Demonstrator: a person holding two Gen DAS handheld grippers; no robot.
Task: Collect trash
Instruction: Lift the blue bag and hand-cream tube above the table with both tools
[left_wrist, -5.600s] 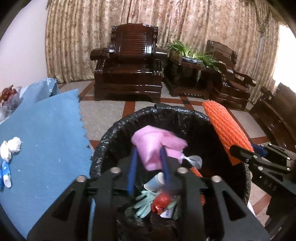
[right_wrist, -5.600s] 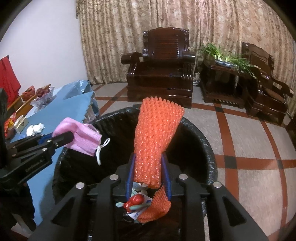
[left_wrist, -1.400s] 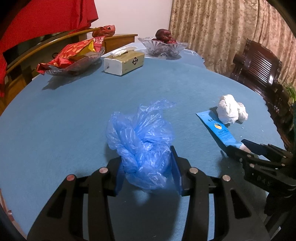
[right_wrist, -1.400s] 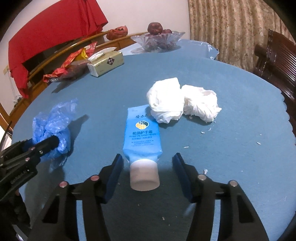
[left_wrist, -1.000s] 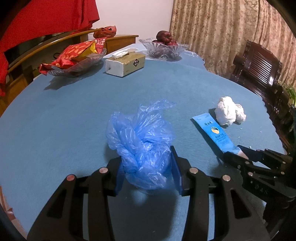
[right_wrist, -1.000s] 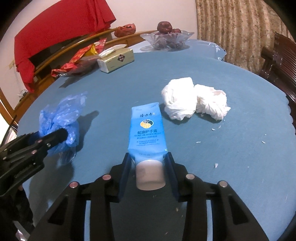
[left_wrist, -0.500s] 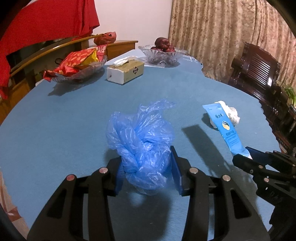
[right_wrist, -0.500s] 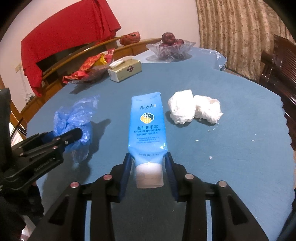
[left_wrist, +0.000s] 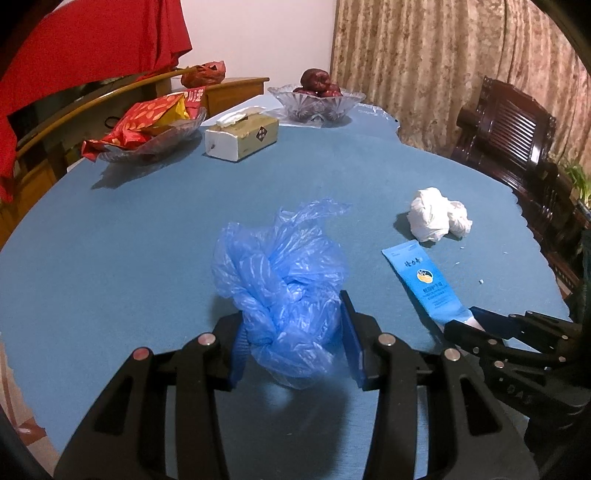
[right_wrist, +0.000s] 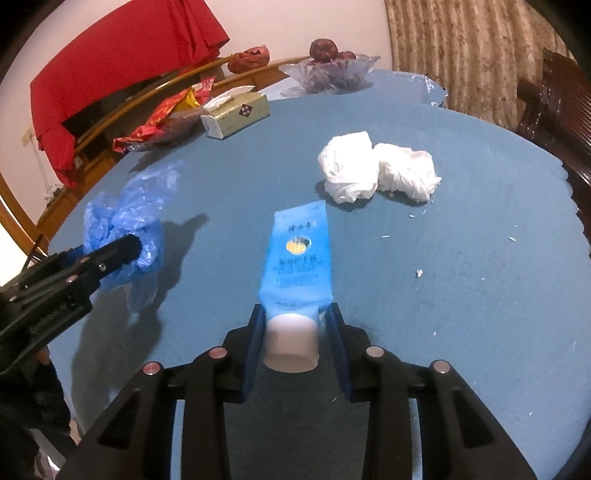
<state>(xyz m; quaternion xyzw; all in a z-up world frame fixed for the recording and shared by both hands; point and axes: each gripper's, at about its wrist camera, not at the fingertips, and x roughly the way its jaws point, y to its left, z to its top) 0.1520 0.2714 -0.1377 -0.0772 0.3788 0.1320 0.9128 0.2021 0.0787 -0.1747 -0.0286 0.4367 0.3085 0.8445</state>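
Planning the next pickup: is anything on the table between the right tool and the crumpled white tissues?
Nothing on the table does. The right tool itself holds the blue tube, which points toward the white tissues; only bare blue tablecloth lies between.

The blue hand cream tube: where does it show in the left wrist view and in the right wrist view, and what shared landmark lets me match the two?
Left wrist view: the blue tube sits at lower right, its cap end in the right gripper.
Right wrist view: lower centre, white cap between the blue pads, the tube pointing up the picture.
Shared landmark: the crumpled white tissues, just beyond the tube's flat end.
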